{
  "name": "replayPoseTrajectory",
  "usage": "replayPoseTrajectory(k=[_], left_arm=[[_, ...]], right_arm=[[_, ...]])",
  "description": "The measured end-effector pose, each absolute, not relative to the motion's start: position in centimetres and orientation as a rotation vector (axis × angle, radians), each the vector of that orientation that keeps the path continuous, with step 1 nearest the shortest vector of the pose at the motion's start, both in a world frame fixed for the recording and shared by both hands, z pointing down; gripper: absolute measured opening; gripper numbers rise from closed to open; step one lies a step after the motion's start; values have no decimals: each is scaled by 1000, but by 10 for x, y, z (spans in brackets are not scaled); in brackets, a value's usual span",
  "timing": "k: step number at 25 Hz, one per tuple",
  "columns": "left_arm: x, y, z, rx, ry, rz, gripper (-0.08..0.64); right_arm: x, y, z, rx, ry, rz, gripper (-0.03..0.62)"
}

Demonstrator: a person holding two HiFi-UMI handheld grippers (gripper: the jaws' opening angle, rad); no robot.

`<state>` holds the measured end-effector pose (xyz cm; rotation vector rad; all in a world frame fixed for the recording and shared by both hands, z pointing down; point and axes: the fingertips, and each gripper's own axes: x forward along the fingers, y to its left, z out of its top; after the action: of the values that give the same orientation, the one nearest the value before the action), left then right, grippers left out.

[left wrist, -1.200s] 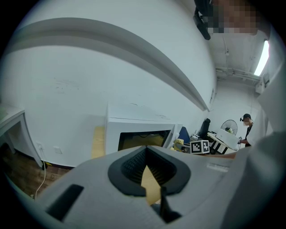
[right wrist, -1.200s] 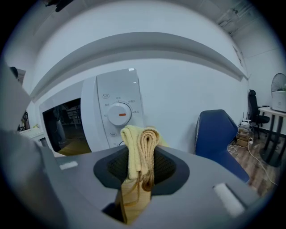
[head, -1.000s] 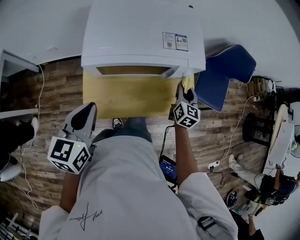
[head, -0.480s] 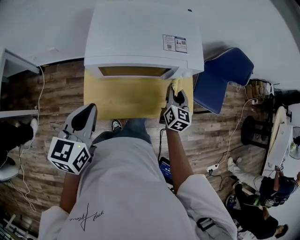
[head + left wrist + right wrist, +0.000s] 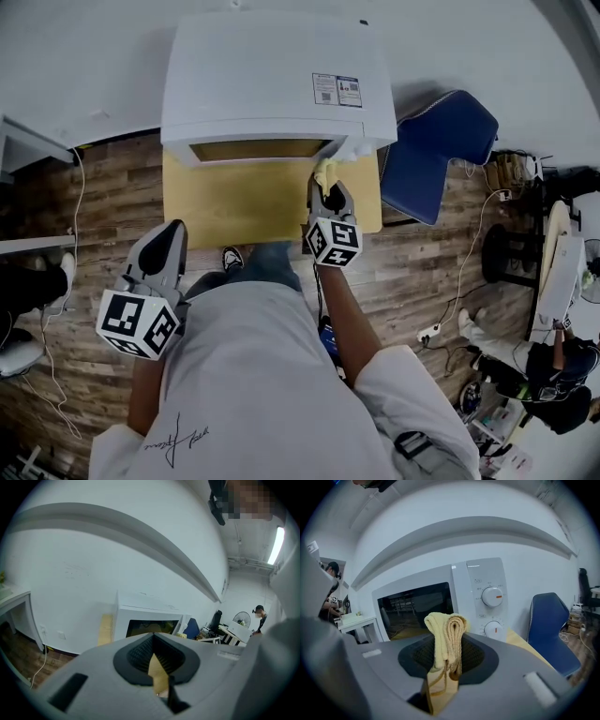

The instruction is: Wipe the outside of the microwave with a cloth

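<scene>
1. Head view showed the right gripper point(image 5: 327, 190) clamped on a folded yellow cloth point(image 5: 324, 172), near the white microwave's point(image 5: 272, 84) front right corner.
2. Left gripper point(image 5: 172, 234) hung well apart, jaws together, empty.

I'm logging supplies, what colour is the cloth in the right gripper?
Pale yellow; the cloth shows best in the right gripper view.

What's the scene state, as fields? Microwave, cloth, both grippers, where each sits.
appliance: white microwave oven, door shut, on yellow wooden table
cloth: folded pale yellow towelling cloth, clamped in right gripper
right gripper: shut on cloth, facing the microwave's dial panel, apparently not touching
left gripper: shut, empty, held back off the table's left
beside: blue chair right of table
</scene>
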<state>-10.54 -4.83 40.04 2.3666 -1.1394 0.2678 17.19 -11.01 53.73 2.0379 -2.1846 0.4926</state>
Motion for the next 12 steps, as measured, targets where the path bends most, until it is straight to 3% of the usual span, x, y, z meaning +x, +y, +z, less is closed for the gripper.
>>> replayPoseTrajectory(k=[12], left_arm=[[-113, -48, 399, 2353, -1164, 258, -8]], right_arm=[[132, -139, 560, 1955, -2183, 528, 118]])
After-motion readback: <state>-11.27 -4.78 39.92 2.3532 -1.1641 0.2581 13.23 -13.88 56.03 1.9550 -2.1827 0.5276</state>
